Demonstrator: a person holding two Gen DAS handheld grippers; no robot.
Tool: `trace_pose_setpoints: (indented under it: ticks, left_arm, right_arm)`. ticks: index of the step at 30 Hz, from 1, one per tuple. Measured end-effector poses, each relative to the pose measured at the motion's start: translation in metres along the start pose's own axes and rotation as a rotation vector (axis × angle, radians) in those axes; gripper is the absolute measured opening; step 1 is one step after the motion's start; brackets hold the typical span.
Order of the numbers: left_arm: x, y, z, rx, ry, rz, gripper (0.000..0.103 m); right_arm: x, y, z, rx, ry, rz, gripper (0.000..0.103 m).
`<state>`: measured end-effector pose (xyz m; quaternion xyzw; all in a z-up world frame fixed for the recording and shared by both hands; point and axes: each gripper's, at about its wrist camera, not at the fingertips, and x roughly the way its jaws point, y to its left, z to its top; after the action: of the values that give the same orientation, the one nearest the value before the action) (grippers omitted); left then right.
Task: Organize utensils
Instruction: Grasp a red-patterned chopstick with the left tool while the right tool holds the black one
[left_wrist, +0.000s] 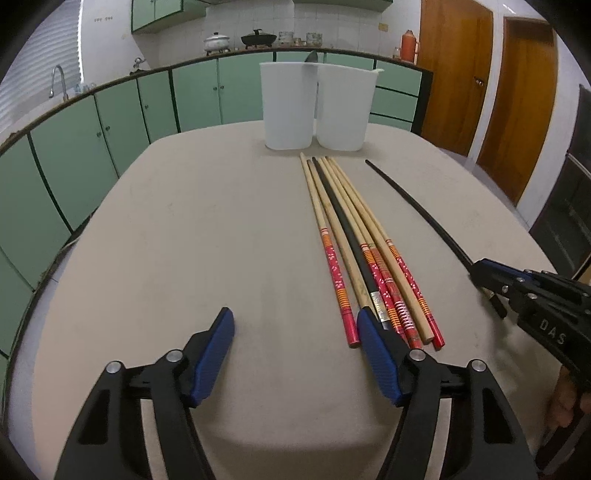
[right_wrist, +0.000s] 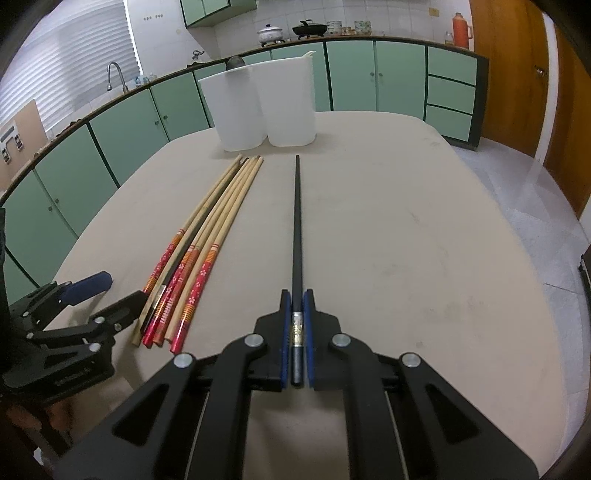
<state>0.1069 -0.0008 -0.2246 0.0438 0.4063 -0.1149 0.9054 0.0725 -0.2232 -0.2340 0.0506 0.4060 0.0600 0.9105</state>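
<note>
Green cabinets (left_wrist: 110, 122) ring the room. Beige worktop (left_wrist: 207, 236), two white tubs (left_wrist: 314, 107) at its far edge. Bundled chopsticks (left_wrist: 354, 251) beside my spread, empty left fingers (left_wrist: 295, 325). Right fingers (right_wrist: 296, 299) clenched on black chopstick (right_wrist: 296, 221).

**Colours and patterns on the kitchen table**

The rounded table top (left_wrist: 184, 240) is plain beige. Two tall plastic containers (left_wrist: 288, 107) are translucent white. The bundle of long wooden chopsticks (left_wrist: 354, 236) is pale tan along the shafts, with red handle ends bearing small white flower prints and bands of orange stripes. One slim black chopstick (right_wrist: 296, 229) is solid black with a silver and gold patterned band near its thick end. The two-finger grippers (left_wrist: 295, 328) are black with blue ribbed pads (left_wrist: 214, 354). The kitchen cabinet doors (left_wrist: 92, 147) are mint green with dark edging.
</note>
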Motion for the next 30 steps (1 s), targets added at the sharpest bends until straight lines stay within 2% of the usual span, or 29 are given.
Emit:
trace_pose_setpoints:
  ticks: [2,4,7,10,12,13,14,16,19,22,30]
  left_arm:
    - [-0.001,0.001,0.001,-0.008,-0.002,0.003,0.054]
    - [-0.001,0.003,0.002,-0.017,-0.002,-0.001,0.033]
    - [0.000,0.011,0.006,-0.061,-0.001,-0.004,0.014]
    - [0.002,0.018,0.008,-0.097,0.006,-0.031,0.013]
    - [0.000,0.018,0.007,-0.101,0.005,-0.043,0.014]
    - [-0.001,0.018,0.006,-0.102,0.005,-0.048,0.017]
    - [-0.002,0.017,0.004,-0.098,0.002,-0.054,0.019]
    - [-0.004,0.014,0.000,-0.074,-0.009,-0.044,0.022]
    - [-0.006,0.011,-0.003,-0.062,-0.018,-0.035,0.022]
    - [-0.006,0.011,-0.002,-0.066,-0.019,-0.035,0.022]
    - [-0.005,0.011,-0.001,-0.069,-0.019,-0.044,0.023]
  right_arm:
    - [0.000,0.000,0.000,0.000,0.002,0.000,0.006]
    - [0.002,0.000,0.003,0.002,0.006,-0.006,0.006]
    - [0.006,-0.002,0.008,0.005,0.013,-0.008,0.009]
    - [0.001,-0.006,0.007,0.014,-0.003,0.007,0.012]
    - [-0.006,-0.007,0.003,0.003,-0.011,0.009,0.025]
    - [-0.009,-0.008,0.001,0.001,-0.012,0.015,0.038]
    - [-0.014,-0.009,-0.002,0.001,-0.017,0.023,0.041]
    - [-0.019,-0.009,-0.008,-0.005,-0.013,0.032,0.041]
    - [-0.019,-0.009,-0.018,-0.006,0.003,0.043,0.028]
    - [-0.019,-0.002,-0.021,-0.040,-0.004,0.023,0.028]
    - [-0.021,-0.004,-0.024,-0.036,-0.004,0.017,0.016]
